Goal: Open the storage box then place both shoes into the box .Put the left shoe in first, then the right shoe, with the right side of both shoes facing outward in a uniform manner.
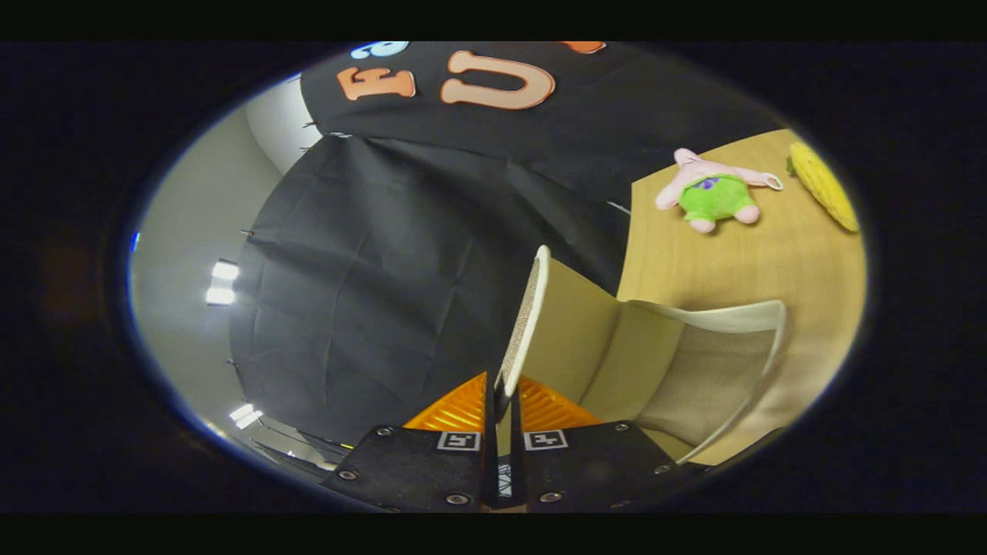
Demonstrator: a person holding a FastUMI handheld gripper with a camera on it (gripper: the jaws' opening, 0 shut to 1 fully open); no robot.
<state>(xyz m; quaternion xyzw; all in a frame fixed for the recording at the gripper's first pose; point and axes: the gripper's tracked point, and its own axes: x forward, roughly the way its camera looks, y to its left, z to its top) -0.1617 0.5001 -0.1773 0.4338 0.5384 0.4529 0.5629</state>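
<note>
1. Nearest you, the gripper has its two fingers drawn almost together, pinching the thin edge of the storage box lid between them. Both fingers look pressed on that edge, which fits the first step: you are swinging the lid up by its rim.
2. The lid stands edge-on, rising straight ahead from between the fingers, so you see mostly its pale rim and a strip of textured face.
3. The storage box lies just beyond and to the side of the fingers, its pale translucent walls open and nothing visible inside. The whole scene is tilted, probably because you rolled your wrist to follow the lid's arc.
4. I'd judge the box open or nearly so; neither shoe is placed yet.
5. The box rests on a wooden table. Well beyond it lie a pink plush toy in green shorts and a yellow corn-like toy, apart from each other.
6. Writing: no brand or label on the box or lid can be read. The small square markers on the finger bases carry patterns, not text.
</note>
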